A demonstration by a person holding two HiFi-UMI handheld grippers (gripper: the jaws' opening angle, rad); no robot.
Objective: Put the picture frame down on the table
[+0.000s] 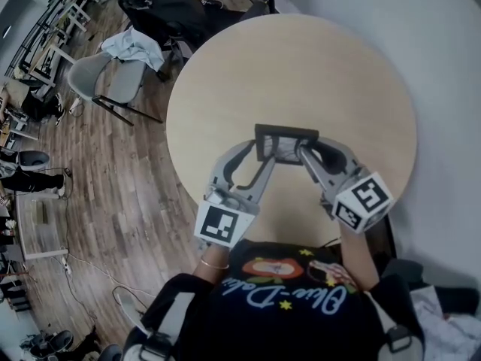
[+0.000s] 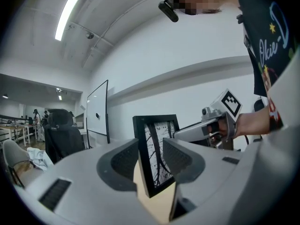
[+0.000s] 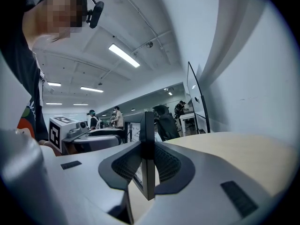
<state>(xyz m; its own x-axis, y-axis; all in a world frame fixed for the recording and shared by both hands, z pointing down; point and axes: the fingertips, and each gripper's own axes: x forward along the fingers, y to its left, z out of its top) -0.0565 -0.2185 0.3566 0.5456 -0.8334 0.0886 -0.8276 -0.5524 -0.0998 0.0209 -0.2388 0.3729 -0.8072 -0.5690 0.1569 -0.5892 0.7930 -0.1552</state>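
L gripper pinches the picture frame by its left edge and R gripper by its right edge. The frame stands upright btwn each gripper's 2 jaws, pads pressed on it, over the round table. Can't tell if it touches the tabletop.

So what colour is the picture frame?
The picture frame is black, around a white picture with dark branching lines. Left gripper view shows it best.

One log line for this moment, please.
left gripper: jaws shut on picture frame | right gripper: jaws shut on picture frame | state: held upright over table, not released
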